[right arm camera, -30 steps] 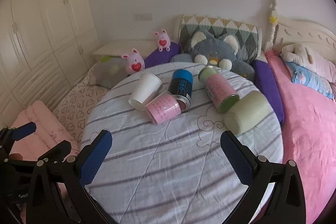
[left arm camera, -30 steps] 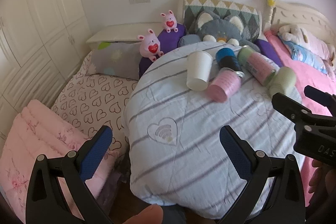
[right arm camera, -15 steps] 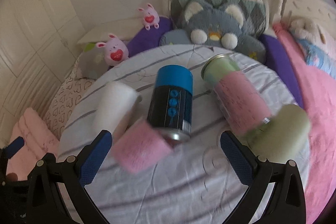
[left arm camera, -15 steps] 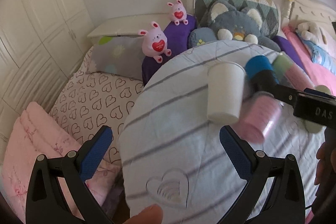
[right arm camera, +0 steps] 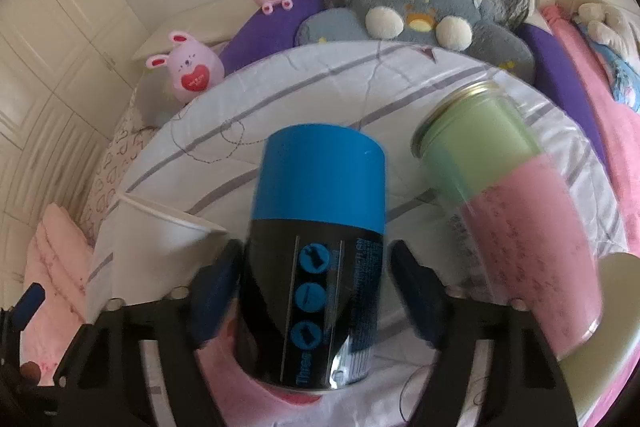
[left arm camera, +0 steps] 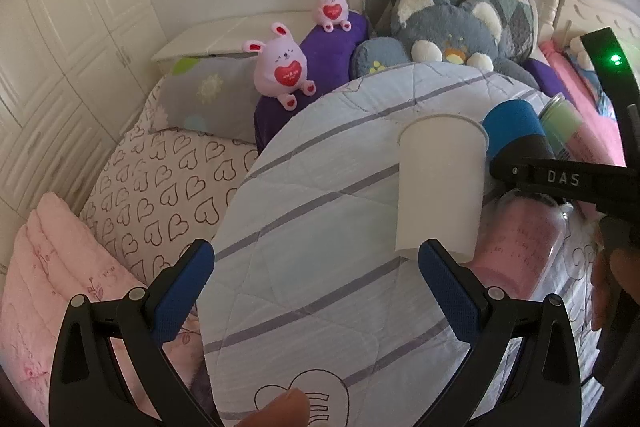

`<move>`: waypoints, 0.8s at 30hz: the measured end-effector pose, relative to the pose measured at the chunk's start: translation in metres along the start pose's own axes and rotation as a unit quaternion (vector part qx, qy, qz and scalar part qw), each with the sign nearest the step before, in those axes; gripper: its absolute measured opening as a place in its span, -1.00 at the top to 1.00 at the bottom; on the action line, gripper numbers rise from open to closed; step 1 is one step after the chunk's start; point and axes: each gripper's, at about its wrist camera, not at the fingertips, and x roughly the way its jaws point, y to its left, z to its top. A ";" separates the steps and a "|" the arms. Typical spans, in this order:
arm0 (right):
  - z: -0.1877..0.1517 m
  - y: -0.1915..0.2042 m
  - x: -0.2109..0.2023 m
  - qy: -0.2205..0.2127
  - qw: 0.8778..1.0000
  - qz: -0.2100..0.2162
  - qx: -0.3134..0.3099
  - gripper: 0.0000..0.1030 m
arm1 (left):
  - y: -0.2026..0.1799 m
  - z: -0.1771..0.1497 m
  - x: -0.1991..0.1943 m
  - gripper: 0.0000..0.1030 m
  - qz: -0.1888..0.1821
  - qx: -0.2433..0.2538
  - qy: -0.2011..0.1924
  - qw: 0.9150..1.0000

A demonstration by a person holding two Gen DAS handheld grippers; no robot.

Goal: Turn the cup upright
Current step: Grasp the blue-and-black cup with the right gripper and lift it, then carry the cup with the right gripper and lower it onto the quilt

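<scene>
Several cups lie on their sides on a round table with a striped quilted cloth [left arm camera: 320, 227]. A blue-and-black cup [right arm camera: 320, 247] lies between the jaws of my right gripper [right arm camera: 316, 279], which are open on either side of it with small gaps. The same cup shows in the left wrist view [left arm camera: 514, 131], partly behind the right gripper. A white paper cup [left arm camera: 438, 187] lies just ahead of my left gripper [left arm camera: 316, 279], which is open and empty. A pink cup [left arm camera: 520, 243] lies beside the white one.
A green-and-pink tumbler [right arm camera: 508, 211] lies right of the blue cup. Plush bunnies [left arm camera: 282, 65], a grey cat cushion [left arm camera: 448, 35] and pillows crowd the bed behind the table. A folded pink blanket [left arm camera: 52, 291] lies at the left.
Both grippers moved forward toward the cups. The right gripper's jaws narrowed and now straddle the blue-and-black cup. The left gripper came closer to the white paper cup.
</scene>
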 end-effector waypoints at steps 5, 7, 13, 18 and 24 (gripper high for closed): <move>0.001 -0.005 -0.008 -0.017 0.999 0.033 0.011 -0.35 | 0.005 -0.004 -0.007 -1.00 0.005 -0.004 -0.001 1.000; 0.002 -0.003 -0.014 -0.026 0.999 0.036 0.010 -0.35 | 0.006 -0.002 -0.011 -1.00 0.007 -0.005 -0.004 1.000; 0.002 0.003 -0.045 -0.069 0.997 0.042 0.005 -0.35 | 0.008 -0.011 -0.037 -1.00 0.010 -0.007 -0.019 1.000; -0.007 0.007 -0.083 -0.109 0.993 0.046 -0.002 -0.34 | 0.010 -0.022 -0.066 -1.00 0.012 -0.009 -0.032 0.999; -0.045 0.014 -0.133 -0.136 0.989 0.060 -0.019 -0.33 | 0.013 -0.041 -0.103 -1.00 0.014 -0.012 -0.050 0.999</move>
